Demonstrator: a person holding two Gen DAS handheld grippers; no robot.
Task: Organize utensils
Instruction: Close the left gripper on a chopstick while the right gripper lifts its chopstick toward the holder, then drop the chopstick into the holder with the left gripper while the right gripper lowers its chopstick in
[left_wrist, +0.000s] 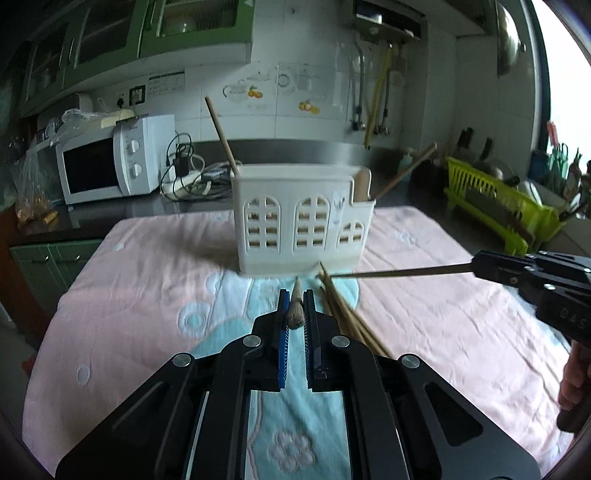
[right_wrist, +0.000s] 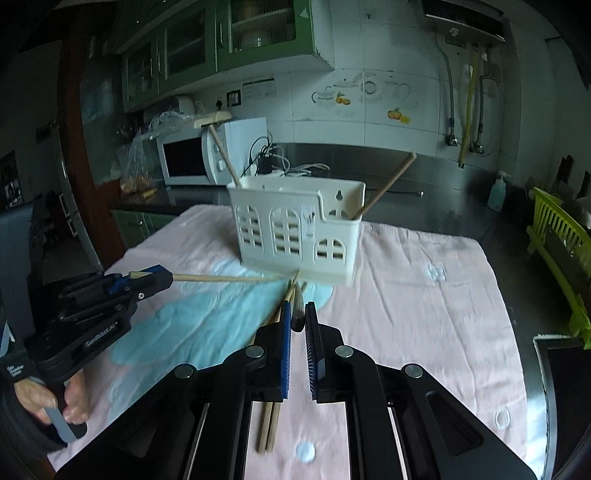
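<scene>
Left gripper (left_wrist: 295, 310) fingers clench chopstick (left_wrist: 295, 308), tip toward holder (left_wrist: 301, 221) | right gripper (right_wrist: 298, 321) likewise grips a dark chopstick (right_wrist: 297, 314).

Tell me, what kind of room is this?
A home kitchen, most likely: a white microwave on the counter, green wall cabinets above it, and a lime-green dish rack to one side.

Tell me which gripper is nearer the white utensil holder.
Too close to call. The left gripper faces the white utensil holder head-on; the right gripper sits toward its lower right end. Each holds a chopstick.
</scene>
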